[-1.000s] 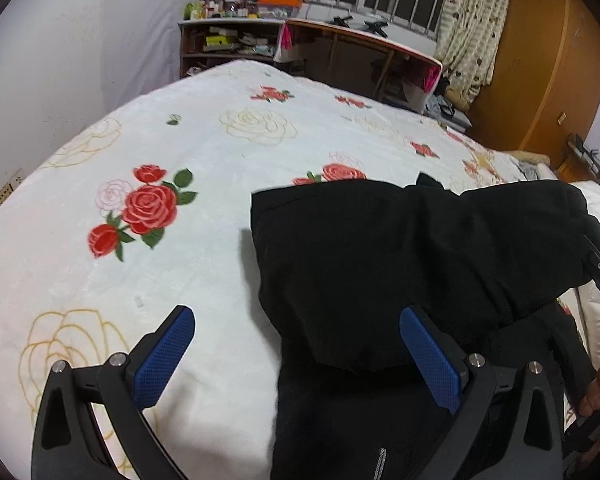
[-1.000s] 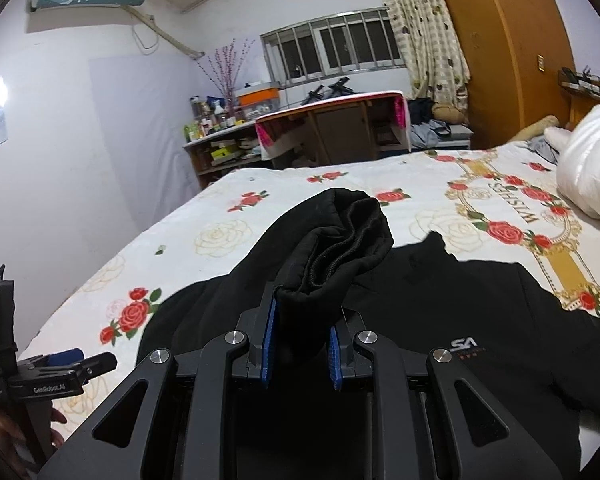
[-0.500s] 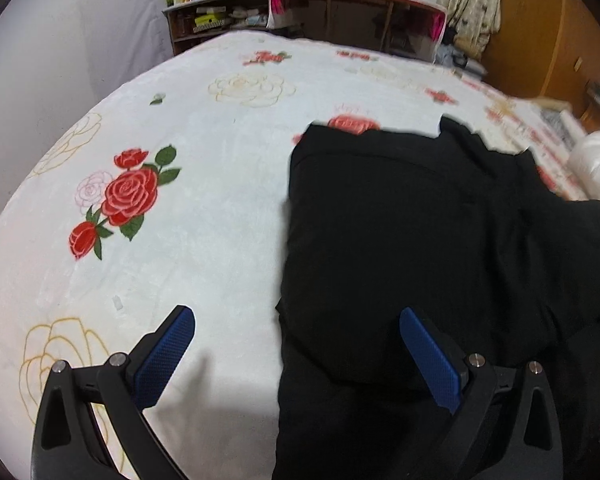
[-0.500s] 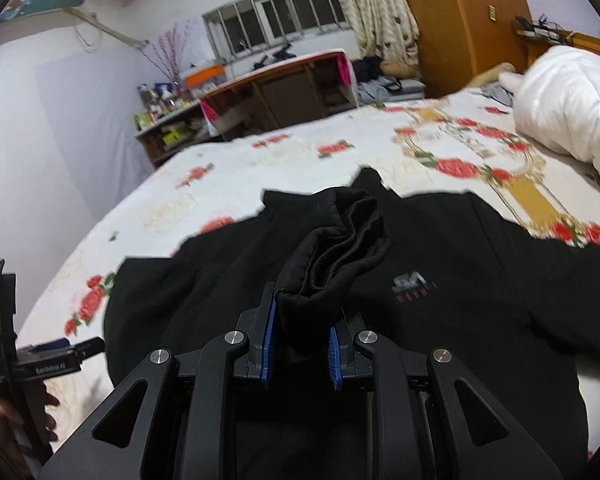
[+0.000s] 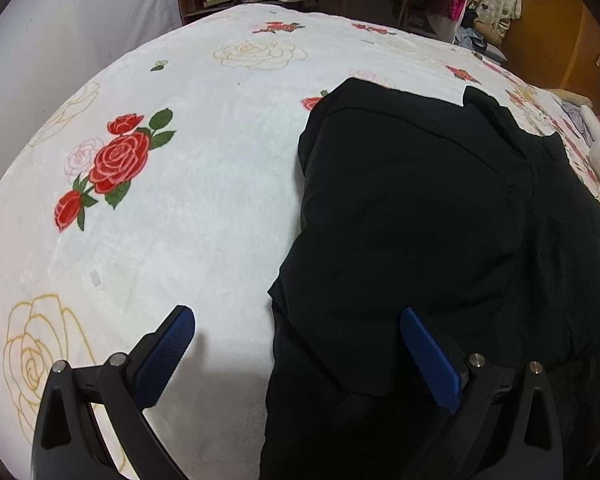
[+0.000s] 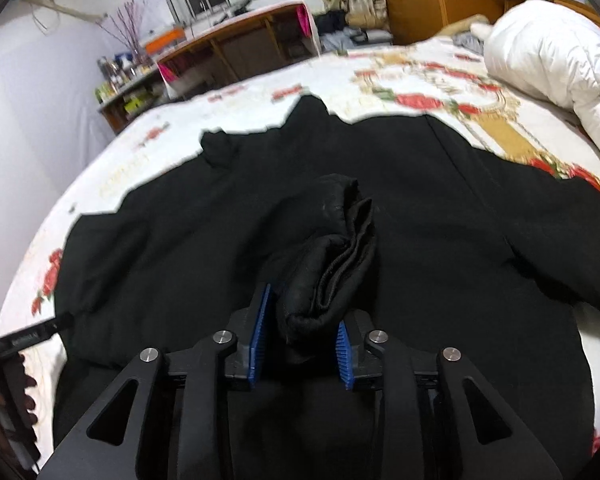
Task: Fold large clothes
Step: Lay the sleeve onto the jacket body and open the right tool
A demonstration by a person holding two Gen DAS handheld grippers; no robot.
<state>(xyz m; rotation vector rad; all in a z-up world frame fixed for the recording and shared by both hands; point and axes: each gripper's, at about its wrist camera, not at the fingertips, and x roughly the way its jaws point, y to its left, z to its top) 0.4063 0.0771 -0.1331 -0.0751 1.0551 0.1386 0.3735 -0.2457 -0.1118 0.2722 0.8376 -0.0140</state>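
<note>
The black garment (image 5: 440, 216) lies spread on the bed (image 5: 204, 184), on a white blanket printed with red and cream roses. In the left wrist view, one part of the garment is folded over the body and forms a thick layered edge near the camera.

The left gripper (image 5: 296, 344) is open, jaws wide apart, holding nothing. Its left finger sits over bare blanket; its right finger sits over the garment's near edge. Contact with the fabric cannot be determined.

The right gripper (image 6: 300, 336) has a bunched cuff (image 6: 332, 256) of the garment between its blue pads (image 6: 259, 336). The left pad stands slightly off the fabric, so a firm clamp cannot be confirmed. The cuff hangs above the garment's middle.

A white duvet (image 6: 556, 56) lies at the bed's far right. A wooden desk (image 6: 244, 44) stands beyond the bed
</note>
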